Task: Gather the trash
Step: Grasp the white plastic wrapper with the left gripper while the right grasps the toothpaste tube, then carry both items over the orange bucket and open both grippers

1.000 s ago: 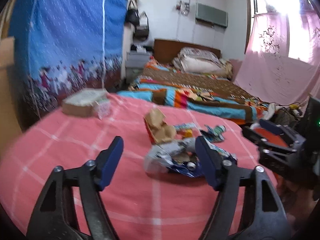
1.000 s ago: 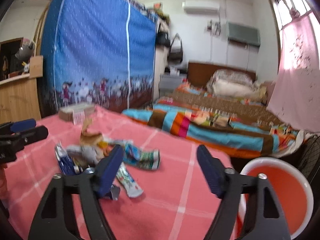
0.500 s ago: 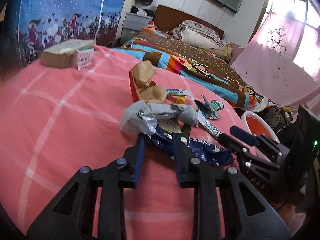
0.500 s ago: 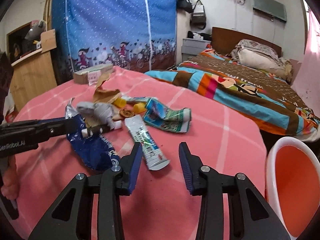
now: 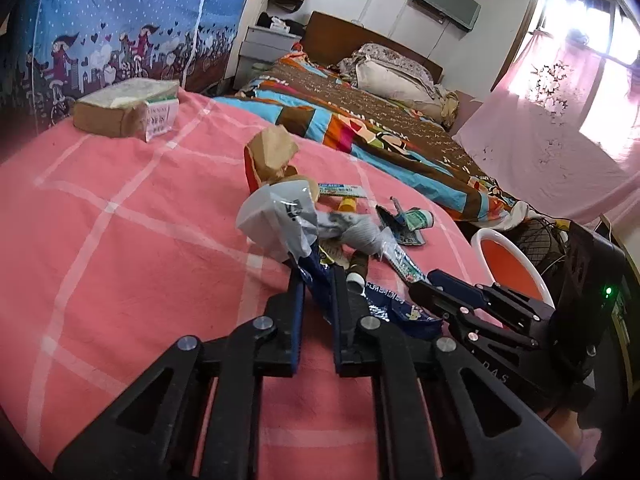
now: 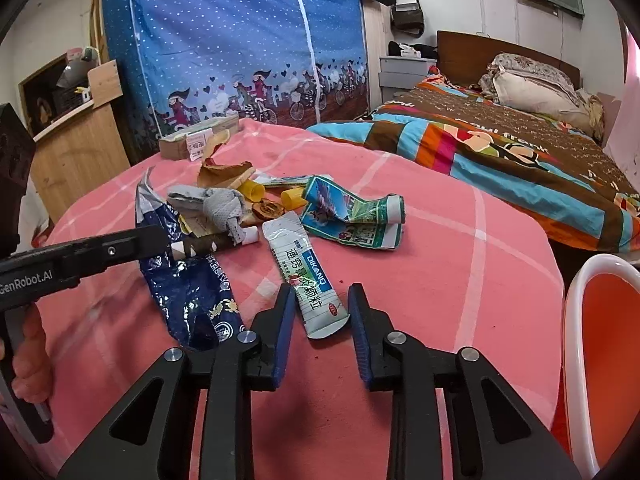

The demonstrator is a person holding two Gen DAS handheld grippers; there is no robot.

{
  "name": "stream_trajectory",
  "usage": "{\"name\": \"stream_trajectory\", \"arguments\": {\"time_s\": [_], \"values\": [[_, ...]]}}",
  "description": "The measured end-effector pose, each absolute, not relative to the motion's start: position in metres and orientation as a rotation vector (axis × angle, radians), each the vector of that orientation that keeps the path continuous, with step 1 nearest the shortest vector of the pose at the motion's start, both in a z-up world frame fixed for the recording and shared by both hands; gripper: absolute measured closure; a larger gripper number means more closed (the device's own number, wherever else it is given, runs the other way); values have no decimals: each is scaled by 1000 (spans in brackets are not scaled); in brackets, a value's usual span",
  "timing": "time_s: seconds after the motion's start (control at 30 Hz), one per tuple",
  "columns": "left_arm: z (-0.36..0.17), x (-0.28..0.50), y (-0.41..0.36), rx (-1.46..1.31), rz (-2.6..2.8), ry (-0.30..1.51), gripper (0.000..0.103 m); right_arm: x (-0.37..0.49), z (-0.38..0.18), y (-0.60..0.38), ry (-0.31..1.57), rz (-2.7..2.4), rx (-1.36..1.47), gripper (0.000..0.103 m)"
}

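Note:
A pile of trash lies on the pink checked tablecloth (image 6: 440,264). My left gripper (image 5: 316,276) is closing, and its pads press on the raised edge of a crumpled blue foil wrapper (image 6: 188,292). My right gripper (image 6: 320,296) is also closing, its pads against both long edges of a white and blue sachet (image 6: 304,264). Beyond them lie a green and blue wrapper (image 6: 352,216), a grey rag (image 6: 216,204), torn brown paper (image 6: 224,172) and a white plastic bag (image 5: 276,212).
An orange basin with a white rim (image 6: 608,352) stands just off the table's right edge. A taped cardboard box (image 6: 196,140) sits at the table's far side. A bed (image 6: 500,140) and a blue wardrobe cover (image 6: 240,40) lie beyond. A hand (image 6: 28,360) holds the left gripper.
Both grippers tilted down and drew close to the trash pile while their jaws narrowed from wide apart. The left closed on the blue wrapper, the right on the white sachet.

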State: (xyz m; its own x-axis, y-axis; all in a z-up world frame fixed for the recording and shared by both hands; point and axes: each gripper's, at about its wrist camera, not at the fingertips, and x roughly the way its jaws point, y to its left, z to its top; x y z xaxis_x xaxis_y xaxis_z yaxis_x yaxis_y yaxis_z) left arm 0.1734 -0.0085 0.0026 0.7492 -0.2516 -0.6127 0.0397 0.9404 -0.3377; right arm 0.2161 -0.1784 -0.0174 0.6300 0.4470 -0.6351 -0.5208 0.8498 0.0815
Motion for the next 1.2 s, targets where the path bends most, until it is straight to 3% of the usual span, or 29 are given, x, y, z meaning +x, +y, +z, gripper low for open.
{"name": "stream_trajectory", "arguments": {"time_s": [0.3, 0.87, 1.2], "values": [[25, 152, -12, -216, -156, 592, 92, 193, -8, -191, 596, 554, -69, 81], [67, 129, -70, -51, -246, 296, 95, 145, 43, -247, 179, 386, 28, 81], [77, 165, -142, -46, -452, 274, 95, 148, 46, -316, 157, 112, 119, 81]]}}
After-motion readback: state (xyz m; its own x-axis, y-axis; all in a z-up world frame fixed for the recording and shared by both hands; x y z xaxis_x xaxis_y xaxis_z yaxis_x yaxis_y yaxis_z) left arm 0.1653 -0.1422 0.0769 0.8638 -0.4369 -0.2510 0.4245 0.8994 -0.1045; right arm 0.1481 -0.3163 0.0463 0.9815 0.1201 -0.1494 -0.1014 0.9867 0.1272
